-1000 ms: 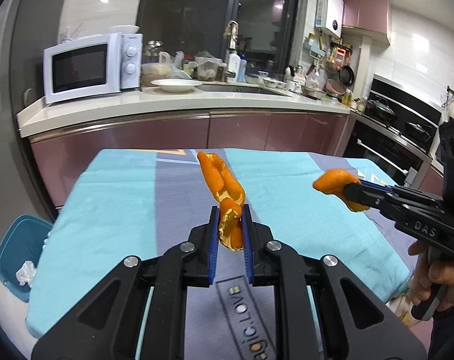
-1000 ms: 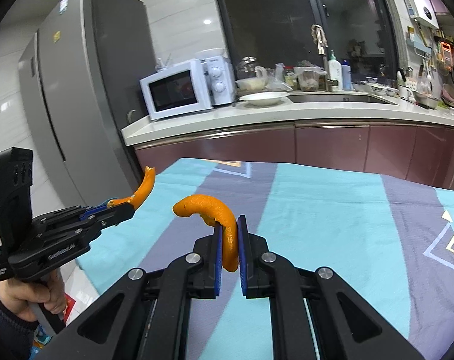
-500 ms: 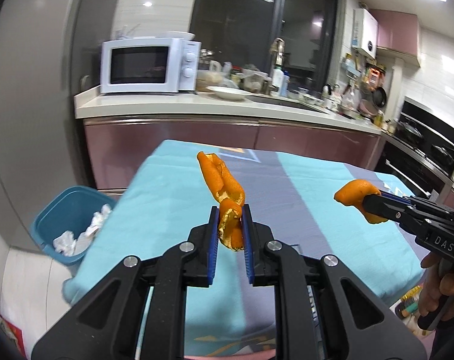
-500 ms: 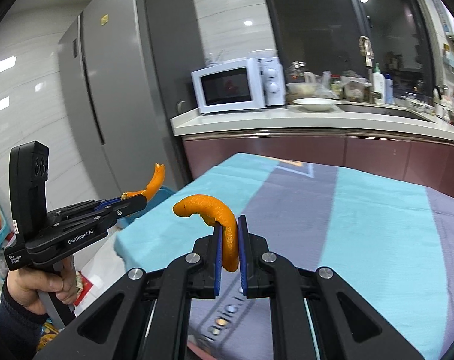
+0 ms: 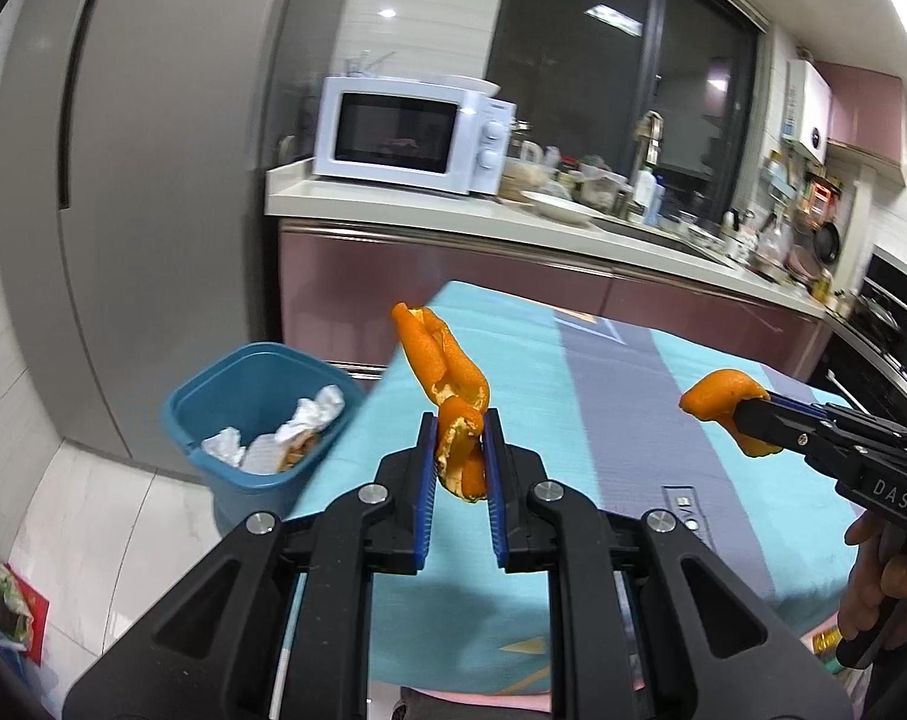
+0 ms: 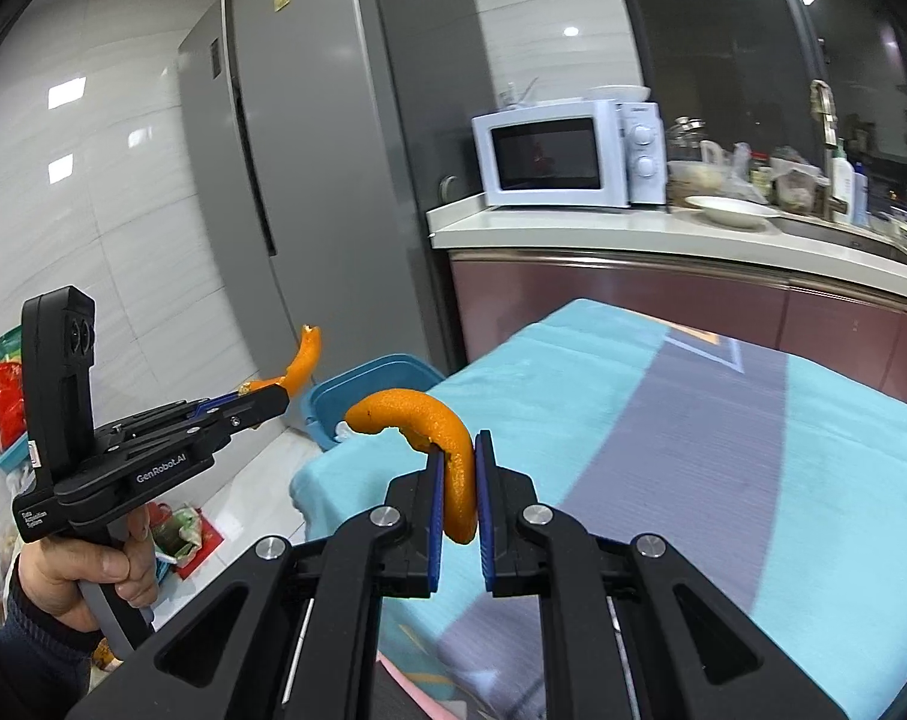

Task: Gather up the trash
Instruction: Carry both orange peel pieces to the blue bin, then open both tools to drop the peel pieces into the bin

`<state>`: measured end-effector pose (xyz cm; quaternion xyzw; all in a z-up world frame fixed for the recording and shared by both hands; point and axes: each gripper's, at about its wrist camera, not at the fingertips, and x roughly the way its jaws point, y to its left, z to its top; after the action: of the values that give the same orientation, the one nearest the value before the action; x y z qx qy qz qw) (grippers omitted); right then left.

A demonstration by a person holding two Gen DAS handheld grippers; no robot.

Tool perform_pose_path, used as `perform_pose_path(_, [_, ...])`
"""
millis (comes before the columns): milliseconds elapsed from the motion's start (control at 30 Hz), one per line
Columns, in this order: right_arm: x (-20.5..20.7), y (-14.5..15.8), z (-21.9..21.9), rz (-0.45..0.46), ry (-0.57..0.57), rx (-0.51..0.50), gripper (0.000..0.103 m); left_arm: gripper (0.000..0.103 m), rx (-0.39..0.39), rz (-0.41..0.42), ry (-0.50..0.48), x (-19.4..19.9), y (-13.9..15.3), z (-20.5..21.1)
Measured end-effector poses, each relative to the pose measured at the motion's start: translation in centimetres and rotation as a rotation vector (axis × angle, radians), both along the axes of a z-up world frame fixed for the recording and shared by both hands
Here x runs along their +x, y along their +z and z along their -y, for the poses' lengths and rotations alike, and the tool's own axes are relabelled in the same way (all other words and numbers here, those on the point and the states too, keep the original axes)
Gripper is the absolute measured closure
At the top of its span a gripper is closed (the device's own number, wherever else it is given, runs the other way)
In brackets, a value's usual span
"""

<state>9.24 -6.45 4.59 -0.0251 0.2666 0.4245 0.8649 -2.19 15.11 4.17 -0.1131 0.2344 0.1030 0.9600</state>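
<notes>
Tissues (image 5: pixel 309 420) in bin (image 5: pixel 213 384), visible from left wrist only

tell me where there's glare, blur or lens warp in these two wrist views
Left wrist view: fisheye bends the fridge edge; ceiling lights glare in the dark window; the blue trash bin looks slightly smeared, the clamped orange peel sharp. Right wrist view: light spots glare on the wall tiles; the curved orange peel is crisp, black vignette at the corners.
</notes>
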Motion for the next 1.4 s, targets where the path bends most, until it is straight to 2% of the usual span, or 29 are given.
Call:
perform_pose_path(300, [1.8, -0.5, -7.2, -0.031, 0.102, -0.035, 0.094, 0.088, -0.036, -0.019, 0.101, -1.0, -0.9, -6.1])
perform_pose_path(700, [7.2, -1.7, -17.7, -0.094, 0.219, -0.111, 0.094, 0.088, -0.085, -0.087, 0.204, 2.2, -3.6, -14.4])
perform_pose_path(967, [11.6, -5.1, -24.2, -0.165, 0.265, -0.229, 0.094, 0.087, -0.130, -0.171, 0.221, 6.3, -7.1, -19.1])
perform_pose_path(1400, [14.7, -10.7, -31.2, -0.226, 0.330, -0.427, 0.094, 0.087, -0.146, -0.304, 0.217, 14.0, -12.3, -21.6])
